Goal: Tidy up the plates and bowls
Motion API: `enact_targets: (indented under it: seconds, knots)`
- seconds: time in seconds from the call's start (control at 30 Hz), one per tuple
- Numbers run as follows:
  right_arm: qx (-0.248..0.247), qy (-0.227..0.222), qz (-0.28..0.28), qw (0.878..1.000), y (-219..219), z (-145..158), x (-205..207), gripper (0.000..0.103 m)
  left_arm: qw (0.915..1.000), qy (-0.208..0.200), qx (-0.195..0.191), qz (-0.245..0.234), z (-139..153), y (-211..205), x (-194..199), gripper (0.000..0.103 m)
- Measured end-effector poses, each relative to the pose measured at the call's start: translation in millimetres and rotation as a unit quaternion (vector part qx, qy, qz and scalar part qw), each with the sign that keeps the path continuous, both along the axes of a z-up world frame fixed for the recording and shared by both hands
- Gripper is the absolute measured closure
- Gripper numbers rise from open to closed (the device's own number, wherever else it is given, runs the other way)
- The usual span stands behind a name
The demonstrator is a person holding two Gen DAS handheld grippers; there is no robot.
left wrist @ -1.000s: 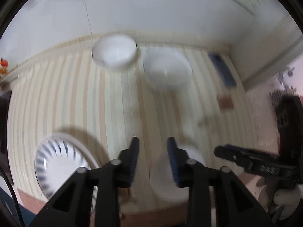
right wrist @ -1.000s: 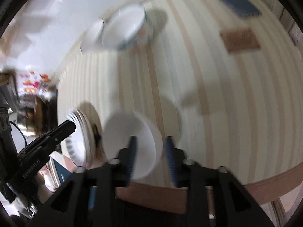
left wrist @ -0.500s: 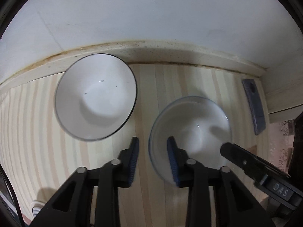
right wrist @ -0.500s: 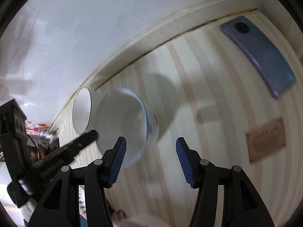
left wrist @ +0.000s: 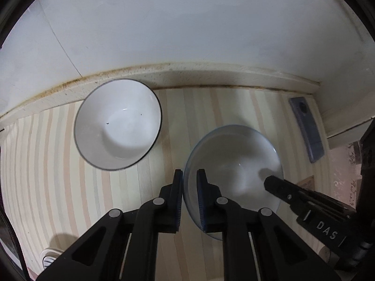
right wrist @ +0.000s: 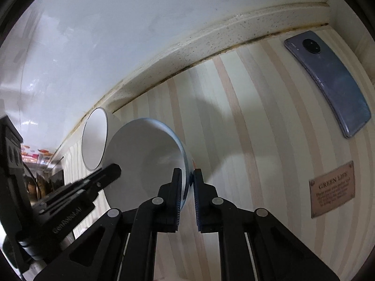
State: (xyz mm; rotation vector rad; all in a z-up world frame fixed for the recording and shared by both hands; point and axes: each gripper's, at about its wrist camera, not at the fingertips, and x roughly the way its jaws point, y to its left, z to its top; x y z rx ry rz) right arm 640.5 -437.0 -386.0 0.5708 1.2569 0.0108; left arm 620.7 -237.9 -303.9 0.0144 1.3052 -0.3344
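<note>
The blue-rimmed white ceramic bowl [left wrist: 234,175], lower centre, is pinched at opposite rims by the left gripper [left wrist: 189,182] and right gripper [right wrist: 187,182]; uneven lifting could probably slip it.

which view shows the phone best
The right wrist view: the phone lies large and sharp, its round camera ring plain. The left wrist view shows the same phone small, stretched and blurred near the right edge.

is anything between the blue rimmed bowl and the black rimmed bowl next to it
Nothing visible. The blue-rimmed bowl, with both grippers shut on its rim, the left gripper on the near-left side and the right gripper opposite, has only bare striped counter between it and the black-rimmed bowl.
</note>
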Motion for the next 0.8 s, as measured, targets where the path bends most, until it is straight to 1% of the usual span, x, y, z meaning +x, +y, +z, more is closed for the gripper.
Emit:
enact_targets:
  seconds: [0.07, 0.17, 0.2, 0.3, 0.4, 0.47, 0.63, 0.8]
  knots:
    - [0.0, -0.004, 0.002, 1.0, 2, 8, -9, 0.092, 0.9999, -0.013, -0.003, -0.006, 13, 2, -12, 0.093]
    - [-0.005, -0.016, 0.009, 1.0, 8, 26, -30, 0.092, 0.9996, -0.019, -0.018, -0.008, 31, 10, -31, 0.093]
    - [-0.007, -0.02, 0.014, 1.0, 11, 35, -39, 0.092, 0.9997, -0.009, -0.022, -0.009, 36, 13, -37, 0.093]
    - [-0.009, -0.029, 0.022, 0.999, 16, 57, -66, 0.092, 0.9991, -0.009, -0.041, -0.008, 51, 25, -62, 0.093]
    - [-0.011, -0.034, 0.033, 0.999, 24, 74, -98, 0.092, 0.9985, -0.004, -0.054, -0.01, 63, 38, -91, 0.093]
    - [-0.012, -0.032, 0.039, 0.999, 30, 80, -117, 0.092, 0.9983, -0.001, -0.057, -0.014, 66, 43, -108, 0.093]
    - [-0.01, -0.006, 0.048, 0.999, 46, 77, -170, 0.092, 0.9982, 0.015, -0.052, -0.026, 60, 48, -142, 0.093]
    - [0.002, 0.021, 0.04, 0.999, 51, 54, -202, 0.092, 0.998, 0.03, -0.038, -0.039, 43, 43, -161, 0.093]
